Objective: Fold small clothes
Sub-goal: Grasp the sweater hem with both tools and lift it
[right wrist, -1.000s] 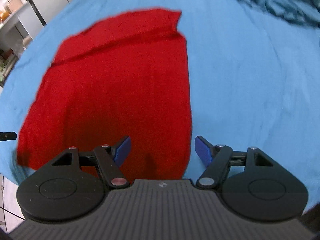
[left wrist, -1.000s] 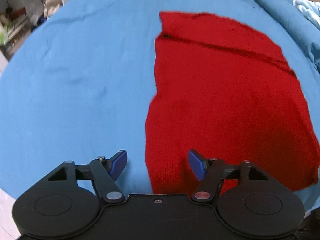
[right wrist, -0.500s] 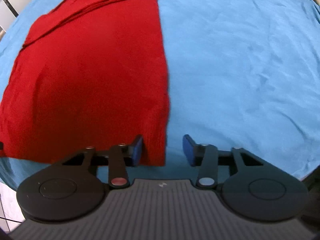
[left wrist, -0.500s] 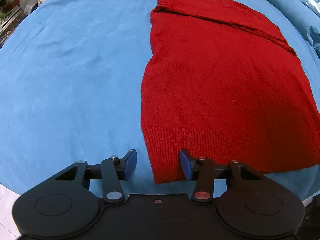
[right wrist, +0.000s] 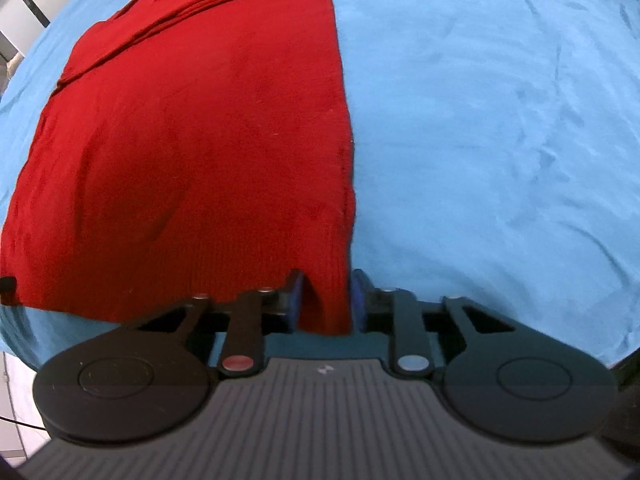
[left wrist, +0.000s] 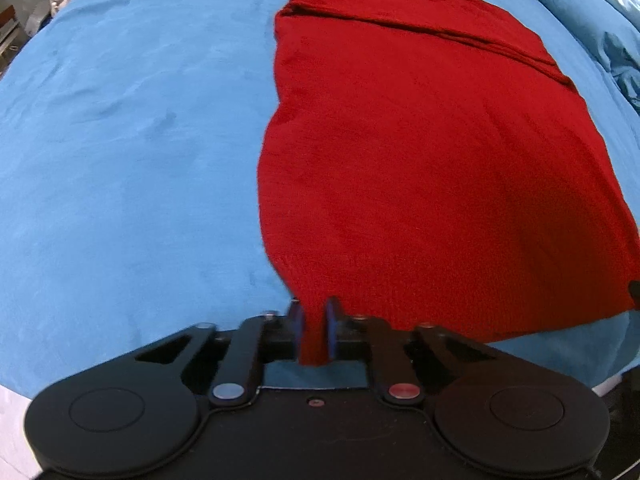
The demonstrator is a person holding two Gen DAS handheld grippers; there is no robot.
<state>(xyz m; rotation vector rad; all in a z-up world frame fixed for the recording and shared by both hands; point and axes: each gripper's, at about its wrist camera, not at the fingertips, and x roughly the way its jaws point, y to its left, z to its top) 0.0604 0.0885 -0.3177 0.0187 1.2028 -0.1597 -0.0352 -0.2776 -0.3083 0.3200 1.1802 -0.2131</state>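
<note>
- The red knit garment (left wrist: 420, 152) lies flat on the blue bed (left wrist: 120, 140), its long axis running straight away from both tools toward a bunched far end; the ribbed hem is the near edge
- The left hand-held gripper (left wrist: 313, 330) has just been closing and now pinches the near-left hem corner, cloth visibly sandwiched between its blue pads
- The right hand-held gripper (right wrist: 325, 300) has likewise just been closing, and a thicker wad of the near-right hem corner (right wrist: 326, 304) sits between its pads; they press against it on both sides
- Each tool holds its own corner, neither nearer than the other; the likely fold carries the hem forward along the long axis toward the far end
- Hard to make out: what the layered folds at the far end are (sleeves or collar, I cannot tell); the underside of the hem behind the pads is hidden; a small dark shape at the frame edge (right wrist: 7, 284) is cut off, probably the other tool
</note>
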